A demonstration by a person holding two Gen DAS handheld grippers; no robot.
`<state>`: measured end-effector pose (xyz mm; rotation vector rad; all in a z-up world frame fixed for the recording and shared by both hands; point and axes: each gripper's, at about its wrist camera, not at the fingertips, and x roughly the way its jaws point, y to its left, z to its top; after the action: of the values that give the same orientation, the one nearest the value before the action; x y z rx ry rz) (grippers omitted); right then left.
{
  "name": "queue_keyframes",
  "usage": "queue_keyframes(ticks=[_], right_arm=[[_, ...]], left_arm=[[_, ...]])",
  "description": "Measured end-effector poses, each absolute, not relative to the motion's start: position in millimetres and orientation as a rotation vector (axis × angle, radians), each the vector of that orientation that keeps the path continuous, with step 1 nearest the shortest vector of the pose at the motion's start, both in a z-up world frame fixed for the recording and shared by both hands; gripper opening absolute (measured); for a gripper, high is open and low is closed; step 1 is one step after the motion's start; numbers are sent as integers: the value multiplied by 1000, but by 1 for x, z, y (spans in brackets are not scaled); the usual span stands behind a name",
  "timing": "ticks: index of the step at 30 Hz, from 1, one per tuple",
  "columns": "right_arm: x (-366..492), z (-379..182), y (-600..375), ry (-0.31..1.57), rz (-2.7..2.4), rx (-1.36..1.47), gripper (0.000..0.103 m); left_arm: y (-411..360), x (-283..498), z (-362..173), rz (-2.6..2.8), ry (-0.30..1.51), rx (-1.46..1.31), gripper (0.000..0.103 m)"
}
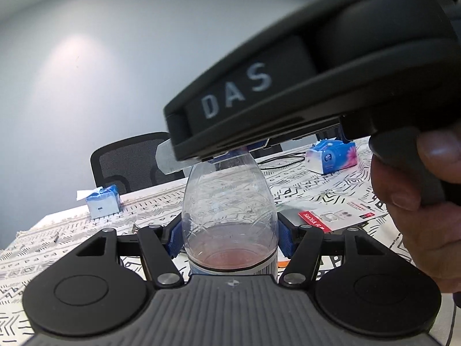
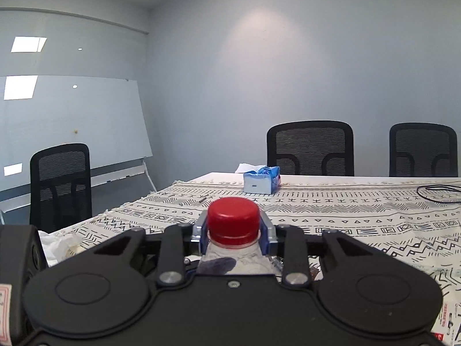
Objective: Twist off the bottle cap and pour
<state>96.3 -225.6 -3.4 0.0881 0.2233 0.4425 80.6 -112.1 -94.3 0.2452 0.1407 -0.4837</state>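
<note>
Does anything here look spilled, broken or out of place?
No spill shows. The bottle stands upright in the left gripper, its red cap on, between the right gripper's jaws. Its clear plastic looks crinkled, and crumpled tissue lies at the table edge.

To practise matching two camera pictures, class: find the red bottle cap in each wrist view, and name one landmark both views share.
Left wrist view: the red bottle cap is not visible; the right gripper's body covers the top of the bottle.
Right wrist view: the red bottle cap sits low centre, between the right gripper's blue pads.
Shared landmark: the blue tissue box on the patterned tablecloth.
</note>
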Motion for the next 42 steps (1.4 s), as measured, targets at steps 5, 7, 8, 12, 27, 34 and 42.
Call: queue_keyframes(ticks=[5,7,8,12,27,34,42], right_arm=[[100,-5,-228,202,527,20,35],[102,-6,-232,192,571,18,35],[103,-6,-233,186,591,14,35],[105,-4,-238,196,632,33,38],[90,5,-236,118,542,54,34],[103,3,-263,109,761,28,33],[101,4,-287,99,887,19,35]], left_arm=[[-102,83,-93,-525,157,188,59],[-99,85,-94,-537,161,176,59],[-98,86,-94,-539,162,174,59],[-99,87,-95,-526,158,185,59],[-101,88,-97,-528,147,199,59],[-91,90,-96,-623,151,176,59],[-92,88,-100,-644,151,153,59]])
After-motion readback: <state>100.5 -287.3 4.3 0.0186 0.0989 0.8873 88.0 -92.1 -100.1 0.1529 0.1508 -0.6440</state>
